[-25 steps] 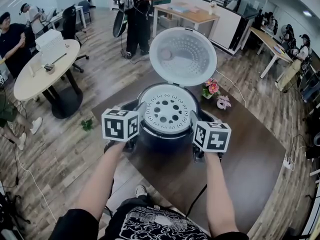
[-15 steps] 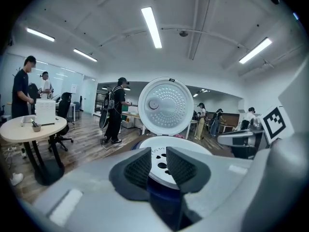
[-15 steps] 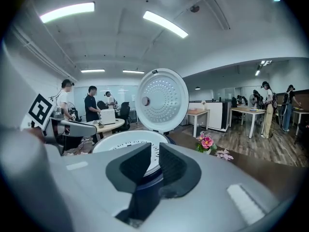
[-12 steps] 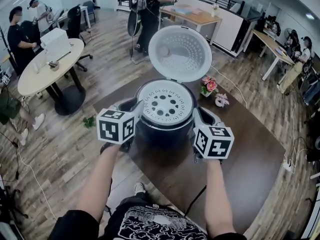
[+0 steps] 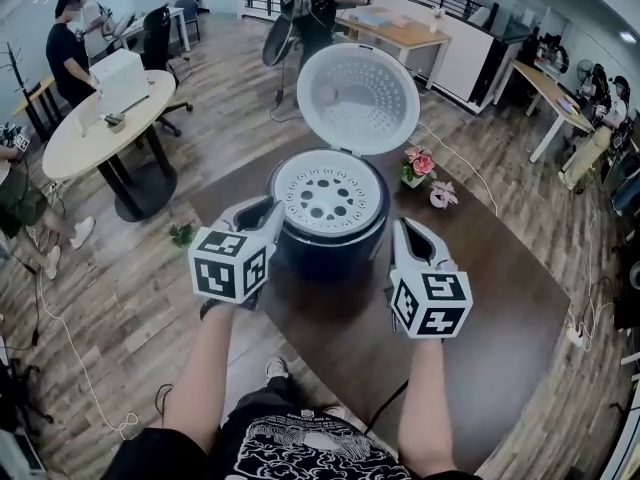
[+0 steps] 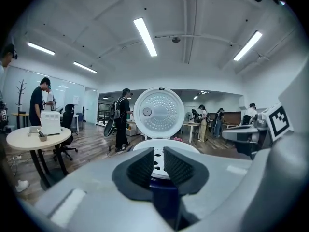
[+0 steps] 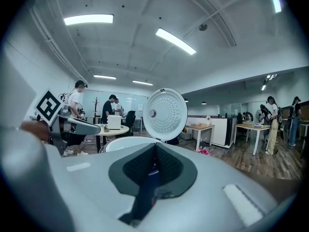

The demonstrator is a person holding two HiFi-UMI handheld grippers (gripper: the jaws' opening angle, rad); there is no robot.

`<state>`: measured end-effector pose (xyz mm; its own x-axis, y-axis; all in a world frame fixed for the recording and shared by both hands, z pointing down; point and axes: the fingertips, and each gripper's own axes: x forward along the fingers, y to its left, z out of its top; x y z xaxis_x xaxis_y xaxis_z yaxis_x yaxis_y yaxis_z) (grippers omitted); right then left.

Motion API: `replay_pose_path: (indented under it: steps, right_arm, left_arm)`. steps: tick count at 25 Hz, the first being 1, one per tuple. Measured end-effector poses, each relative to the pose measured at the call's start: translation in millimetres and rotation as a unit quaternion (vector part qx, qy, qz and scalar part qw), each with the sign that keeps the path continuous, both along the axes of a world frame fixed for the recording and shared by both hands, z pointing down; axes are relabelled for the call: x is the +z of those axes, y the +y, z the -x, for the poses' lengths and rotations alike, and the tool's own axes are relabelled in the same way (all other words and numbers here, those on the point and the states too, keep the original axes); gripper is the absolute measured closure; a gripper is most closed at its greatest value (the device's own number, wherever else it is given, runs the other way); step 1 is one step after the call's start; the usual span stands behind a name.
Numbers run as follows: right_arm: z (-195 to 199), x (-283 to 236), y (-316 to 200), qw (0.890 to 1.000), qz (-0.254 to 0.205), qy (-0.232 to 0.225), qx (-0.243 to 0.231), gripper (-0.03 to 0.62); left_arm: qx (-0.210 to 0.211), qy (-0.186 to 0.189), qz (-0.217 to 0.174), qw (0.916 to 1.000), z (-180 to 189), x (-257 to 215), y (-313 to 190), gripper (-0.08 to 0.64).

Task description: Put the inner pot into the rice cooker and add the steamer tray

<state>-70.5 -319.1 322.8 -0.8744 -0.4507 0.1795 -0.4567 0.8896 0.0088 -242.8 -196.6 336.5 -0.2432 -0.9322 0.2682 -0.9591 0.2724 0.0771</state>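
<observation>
The dark blue rice cooker [image 5: 335,248] stands on the dark table with its white lid [image 5: 358,98] up. The white perforated steamer tray [image 5: 326,196] lies flat in its mouth and hides whatever is under it. My left gripper [image 5: 264,218] hangs just left of the cooker, clear of it. Its jaws have just been closing to a narrow gap, with nothing between the pads [image 6: 145,163]. My right gripper [image 5: 407,234] is just right of the cooker. Its jaws have just closed together, empty [image 7: 154,161]. Both gripper views look over the tray [image 6: 186,145] at the lid [image 7: 165,114].
Small pink flowers [image 5: 422,173] sit on the dark table [image 5: 490,308] behind and right of the cooker. A round table [image 5: 85,143] with a white box stands on the wooden floor at the left. Several people stand further back.
Both grippers have drawn back from the tray's rim towards me and slightly outwards. The tray has stayed seated on the cooker.
</observation>
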Motion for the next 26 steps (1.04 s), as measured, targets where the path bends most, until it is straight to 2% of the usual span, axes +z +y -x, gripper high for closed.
replay_pose_path:
  steps: [3,9,21,26]
  right_arm:
    - [-2.2,1.1,2.4,1.0,-0.003,0.0,-0.002,0.594]
    - [-6.0,1.7,3.4,1.0,-0.002,-0.006,-0.007,0.594]
    - [-19.0,-4.5,-3.2,1.0,0.008,-0.014,-0.005,0.594]
    - [-12.9,-1.8,3.1,1.0,0.007,-0.012,-0.006,0.594]
  left_arm:
    - [-0.004,-0.013,0.002,0.9999,-2.2,0.6,7.3,0.509]
    - [-0.018,-0.009,0.003,0.9998,-1.5,4.2,19.1,0.555]
    - [-0.023,-0.001,0.007,0.9997,-9.2,0.1,15.8,0.555]
    - [-0.023,0.003,0.008,0.9997,-2.5,5.0,20.9,0.555]
